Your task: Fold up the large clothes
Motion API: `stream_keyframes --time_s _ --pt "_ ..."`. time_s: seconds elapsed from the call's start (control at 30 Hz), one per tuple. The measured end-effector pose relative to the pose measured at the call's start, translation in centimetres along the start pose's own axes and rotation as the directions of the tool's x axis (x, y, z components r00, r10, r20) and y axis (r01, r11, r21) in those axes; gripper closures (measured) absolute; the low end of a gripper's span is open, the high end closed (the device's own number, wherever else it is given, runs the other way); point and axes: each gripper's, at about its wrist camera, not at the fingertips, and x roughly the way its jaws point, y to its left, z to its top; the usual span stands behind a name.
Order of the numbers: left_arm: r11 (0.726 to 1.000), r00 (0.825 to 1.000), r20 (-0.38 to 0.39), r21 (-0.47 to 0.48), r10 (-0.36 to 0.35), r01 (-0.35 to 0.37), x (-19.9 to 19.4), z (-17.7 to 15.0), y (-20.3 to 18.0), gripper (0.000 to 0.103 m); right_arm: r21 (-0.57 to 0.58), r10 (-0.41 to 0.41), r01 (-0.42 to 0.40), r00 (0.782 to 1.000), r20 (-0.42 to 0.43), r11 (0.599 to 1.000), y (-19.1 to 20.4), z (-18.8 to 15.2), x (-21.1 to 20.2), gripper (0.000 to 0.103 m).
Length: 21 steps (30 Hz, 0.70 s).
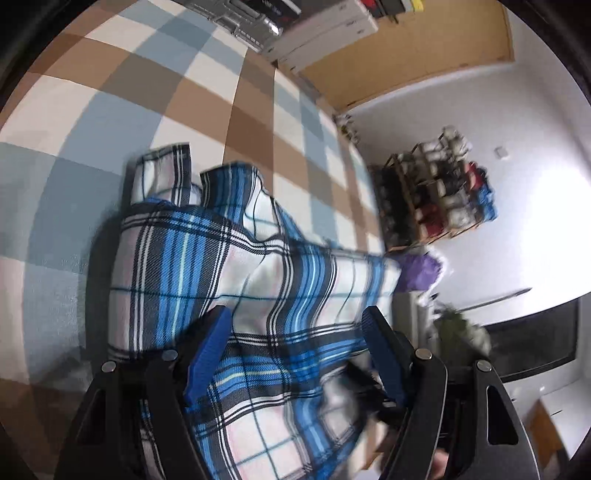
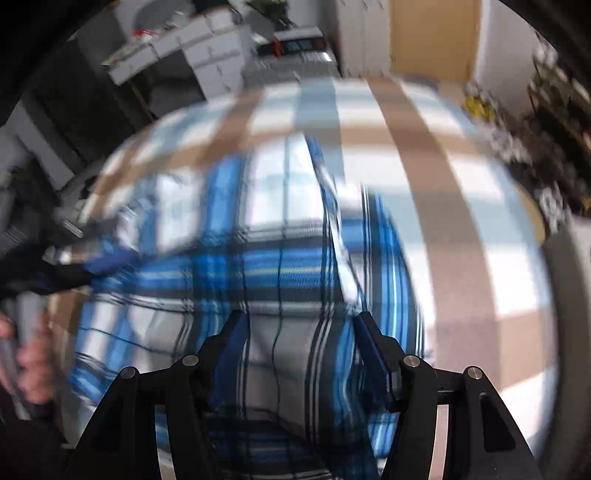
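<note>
Garment: a blue, white and black plaid woven shirt (image 1: 236, 258) lies bunched on a table covered with a checked cloth of tan, pale blue and cream squares (image 1: 122, 96); one striped corner of the shirt folds up toward the far side of the table.
Left gripper (image 1: 295, 328): black frame with blue pads (image 1: 208, 354), its jaws spread wide and poised low over the plaid fabric; the cloth shows between the pads, but neither pad visibly presses on it.
Right gripper (image 2: 298, 328): same black-and-blue build, jaws apart above a flatter stretch of the shirt (image 2: 280, 266); the view is heavily motion-blurred, and no fold is seen caught between the pads.
Person: a hand (image 2: 31, 363) shows at the left edge of the right wrist view, wrapped round the other gripper's grey handle.
Surroundings: a wooden rack of shoes (image 1: 436, 199) stands against a white wall beyond the table's right edge, with a purple bag (image 1: 421, 269) near it; pale grey boxes (image 1: 325, 33) sit past the table's far end.
</note>
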Motion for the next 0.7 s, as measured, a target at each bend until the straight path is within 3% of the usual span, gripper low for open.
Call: stream_keyframes --time_s 0.07,0.17,0.23,0.3,0.37,0.43,0.5,0.57,0.7 --pt "1.0 0.998 0.054 0.006 0.019 -0.019 -2.3 -0.3 -0.2 0.034 0.013 0.011 -0.012 1.0 0.016 1.0 -0.2 -0.6 0.2 0.042" --pt "0.992 0.987 0.117 0.038 0.113 -0.118 -5.1 -1.1 0.2 0.034 -0.004 0.025 -0.025 0.999 0.045 1.0 -0.5 -0.8 -1.3 0.044" --pt "0.983 0.979 0.108 0.041 0.172 -0.177 -6.0 -1.7 1.4 0.034 0.003 0.031 -0.031 0.995 0.092 1.0 -1.6 -0.9 -2.9 0.043" --pt "0.983 0.982 0.068 0.025 0.179 -0.181 -6.0 -2.1 2.8 0.034 0.042 0.02 -0.026 0.992 0.127 0.999 -3.4 -0.7 -4.0 0.042" --pt "0.987 0.987 -0.01 0.012 0.161 -0.161 -5.2 -2.8 4.3 0.034 0.103 0.03 -0.043 0.991 0.128 0.994 -5.7 -0.5 -4.1 0.04" --pt "0.993 0.99 -0.082 0.009 0.114 -0.114 -4.6 -3.3 4.9 0.032 0.177 0.13 -0.14 0.989 0.066 0.974 -7.6 -0.4 -2.7 0.035" --pt "1.0 0.992 -0.128 -0.01 0.012 -0.013 -4.4 -3.6 5.2 0.02 0.256 0.254 -0.248 0.967 0.011 0.934 -8.7 -0.5 -1.2 0.035" --pt "0.999 0.992 -0.126 -0.04 -0.014 0.009 -4.7 -3.5 5.5 0.02 0.315 0.324 -0.31 0.946 0.011 0.897 -9.3 -0.8 -0.4 0.035" --pt "0.998 0.991 -0.127 -0.062 -0.029 0.022 -5.0 -3.3 5.7 0.02 0.31 0.239 -0.237 0.971 0.032 0.921 -9.4 0.0 -0.7 0.035"
